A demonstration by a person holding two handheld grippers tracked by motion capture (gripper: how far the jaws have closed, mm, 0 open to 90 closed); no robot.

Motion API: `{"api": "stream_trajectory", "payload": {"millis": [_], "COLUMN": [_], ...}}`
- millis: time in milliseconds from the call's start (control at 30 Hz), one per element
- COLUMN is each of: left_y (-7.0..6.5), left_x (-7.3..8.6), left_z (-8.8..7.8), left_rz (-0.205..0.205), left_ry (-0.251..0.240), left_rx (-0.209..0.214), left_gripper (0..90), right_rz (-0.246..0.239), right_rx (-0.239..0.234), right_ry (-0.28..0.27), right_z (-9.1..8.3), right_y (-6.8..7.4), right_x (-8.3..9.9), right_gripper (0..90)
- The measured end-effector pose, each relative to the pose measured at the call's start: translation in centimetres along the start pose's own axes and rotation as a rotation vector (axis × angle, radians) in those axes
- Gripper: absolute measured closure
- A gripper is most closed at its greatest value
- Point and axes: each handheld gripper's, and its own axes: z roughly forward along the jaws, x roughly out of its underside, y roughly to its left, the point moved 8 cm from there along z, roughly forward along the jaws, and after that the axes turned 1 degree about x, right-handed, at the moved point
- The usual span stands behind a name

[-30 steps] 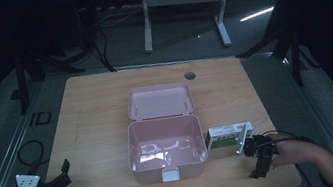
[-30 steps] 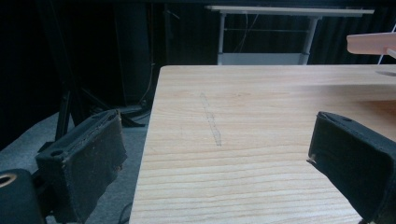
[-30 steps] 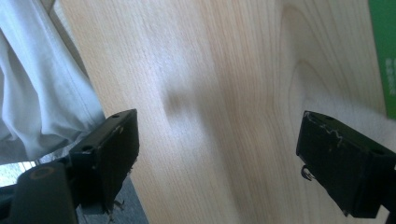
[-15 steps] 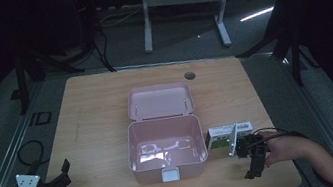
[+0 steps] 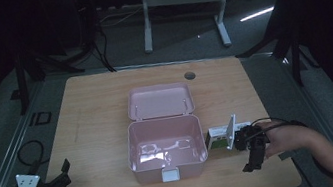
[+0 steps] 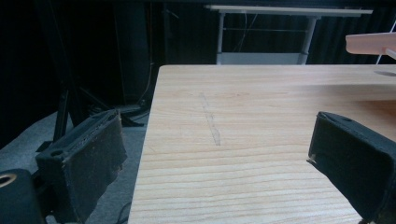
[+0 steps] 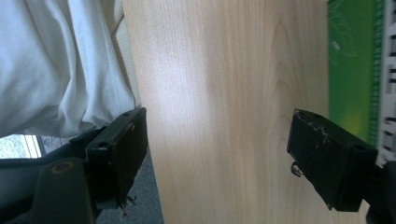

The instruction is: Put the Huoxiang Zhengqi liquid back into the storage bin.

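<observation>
In the lower right of the high view, the right hand-held gripper (image 5: pixel 254 156) hangs over the worktop (image 5: pixel 97 114), released with nothing between its jaws, which have just been closing a little. The green-and-white box (image 5: pixel 222 137) lies just beside it, against the open pink case (image 5: pixel 165 147). At lower left, the left hand-held gripper (image 5: pixel 59 179) is released too.

Table (image 5: pixel 102 114): pale wood, straight grain, matt with a soft sheen. Pink box (image 5: pixel 166 149): smooth moulded plastic, its inside floor glossy enough to throw back light; white plastic latch at the front. Green-and-white carton (image 5: pixel 219 136): printed card, slightly glossy. Left gripper (image 6: pixel 224 158) and right gripper (image 7: pixel 219 154): matt black pads, faintly rough, edges scuffed. Person's garment (image 7: pixel 56 60): white cloth, softly creased.
</observation>
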Motion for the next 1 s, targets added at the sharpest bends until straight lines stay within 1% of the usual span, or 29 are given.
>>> {"api": "stream_trajectory", "payload": {"millis": [33,100,133,167,233,300,333,433,467,533,567,700,733,767,800,833,867,900,933,967,1000], "left_y": [0.0,0.0,0.0,0.0,0.0,0.0,0.0,0.0,0.0,0.0,0.0,0.0,0.0,0.0,0.0,0.0,0.0,0.0,0.0,0.0,0.0], "left_x": [0.0,0.0,0.0,0.0,0.0,0.0,0.0,0.0,0.0,0.0,0.0,0.0,0.0,0.0,0.0,0.0,0.0,0.0,0.0,0.0,0.0], "left_z": [0.0,0.0,0.0,0.0,0.0,0.0,0.0,0.0,0.0,0.0,0.0,0.0,0.0,0.0,0.0,0.0,0.0,0.0,0.0,0.0,0.0], "left_rz": [0.000,0.000,0.000,0.000,0.000,0.001,0.001,0.000,-0.001,0.000,0.000,0.000,-0.001,0.000,0.001,0.001,0.002,0.001,0.001,0.000,0.000], "left_ry": [0.000,-0.001,-0.001,-0.001,0.000,0.002,0.002,0.001,0.001,0.002,0.002,0.003,0.002,0.003,0.003,0.003,0.004,0.003,0.003,0.003,0.003], "left_rx": [0.001,0.000,0.000,-0.001,0.000,0.000,0.001,0.001,0.001,0.001,0.001,0.002,0.001,0.002,0.003,0.003,0.003,0.003,0.002,0.003,0.003], "left_gripper": [4.0,3.9,3.9,3.9,3.9,3.9,4.0,4.0,4.0,4.0,4.0,4.0,4.0,4.0,4.0,4.0,4.0,4.0,4.0,4.0,3.9], "right_rz": [0.001,0.003,-0.004,-0.004,-0.008,-0.002,-0.008,0.006,0.017,0.024,0.026,0.046,0.048,0.045,0.039,0.039,0.033,0.033,0.027,0.027,0.032], "right_rx": [0.011,0.016,0.032,0.032,0.044,0.053,0.061,0.079,0.083,0.082,0.094,0.106,0.107,0.112,0.102,0.102,0.098,0.098,0.109,0.109,0.098], "right_ry": [0.000,-0.002,-0.003,-0.003,-0.005,-0.009,-0.016,-0.017,-0.020,-0.020,-0.017,-0.021,-0.015,-0.008,0.001,0.001,0.010,0.010,0.017,0.017,0.021], "right_z": [-0.3,-1.0,-1.6,-1.6,-2.2,-2.8,-3.2,-4.0,-4.5,-4.7,-4.9,-5.3,-5.3,-5.3,-5.2,-5.2,-5.1,-5.1,-4.9,-4.9,-4.8], "right_y": [-0.1,-0.3,-0.6,-0.6,-0.9,-1.3,-1.6,-2.5,-3.1,-3.3,-3.6,-4.7,-5.0,-5.3,-5.7,-5.7,-6.1,-6.1,-6.7,-6.7,-6.9], "right_x": [0.0,-0.1,-0.1,-0.1,-0.1,-0.1,-0.1,0.0,0.0,0.0,0.0,-0.2,-0.2,-0.2,-0.3,-0.3,-0.4,-0.4,-0.6,-0.6,-0.7], "right_gripper": [20.0,20.0,20.1,20.1,20.1,20.8,21.4,22.6,22.8,22.8,22.8,21.4,21.5,22.2,23.7,23.7,27.8,27.8,28.6,28.6,28.8]}}
